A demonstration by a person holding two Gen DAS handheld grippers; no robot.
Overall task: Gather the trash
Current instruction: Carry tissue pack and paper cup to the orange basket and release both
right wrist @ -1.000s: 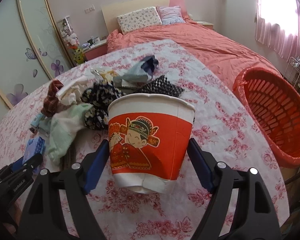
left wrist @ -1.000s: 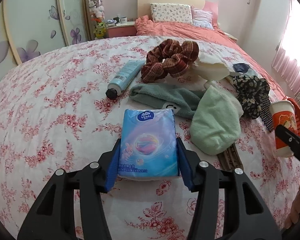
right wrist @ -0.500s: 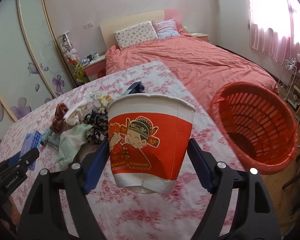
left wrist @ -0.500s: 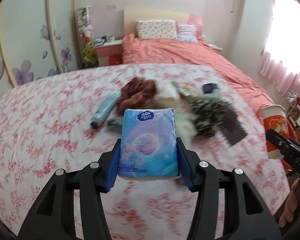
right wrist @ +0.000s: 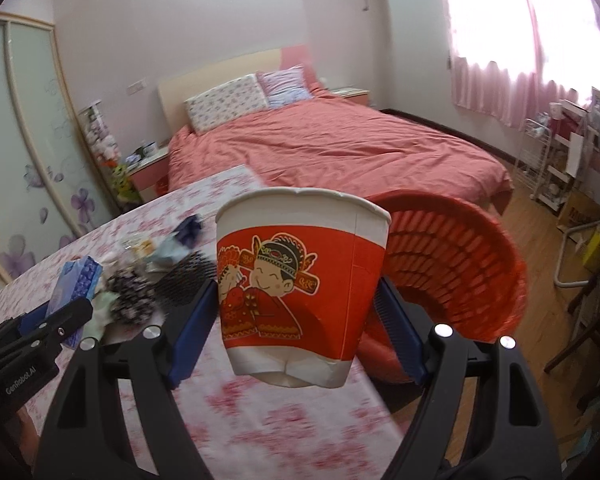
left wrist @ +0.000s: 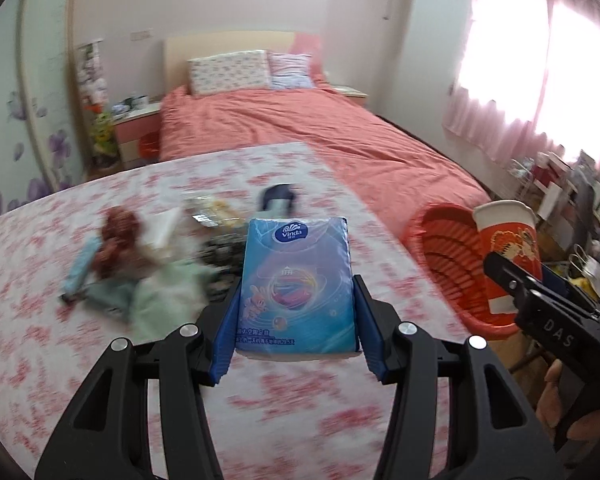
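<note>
In the left wrist view, the left gripper [left wrist: 296, 312] fills the bottom of the frame, its two blue-padded fingers clamped on the sides of a blue tissue pack [left wrist: 296, 280] held flat at the centre. Behind it a table covered by a pink flowered cloth [left wrist: 40, 280] runs across the middle, with a blurred heap of clothes [left wrist: 140, 276] at centre left. At the right edge an orange basket [left wrist: 444, 256] stands beside the table, and in front of it a red and white paper cup [left wrist: 508, 248] sits in the right gripper [left wrist: 540, 300], seen only from the side. In the right wrist view, the right gripper [right wrist: 296, 312] is at the bottom, its fingers pressed against both sides of the paper cup [right wrist: 300, 292], which stands upright at the centre. The orange basket [right wrist: 460, 264] lies just behind and to the right of the cup, tilted with its mouth facing the camera. At the lower left the left gripper [right wrist: 44, 320] holds the tissue pack [right wrist: 76, 284] over the flowered cloth [right wrist: 292, 416]. The step in hand appears to be carrying both items to the basket. To do it well, bring the cup fully over the basket mouth before letting go, keep it upright so anything inside stays in, and hold a light grip, since thin paper walls would likely crumple. The tissue pack looks further from the basket and should follow only once the cup is clear.
</note>
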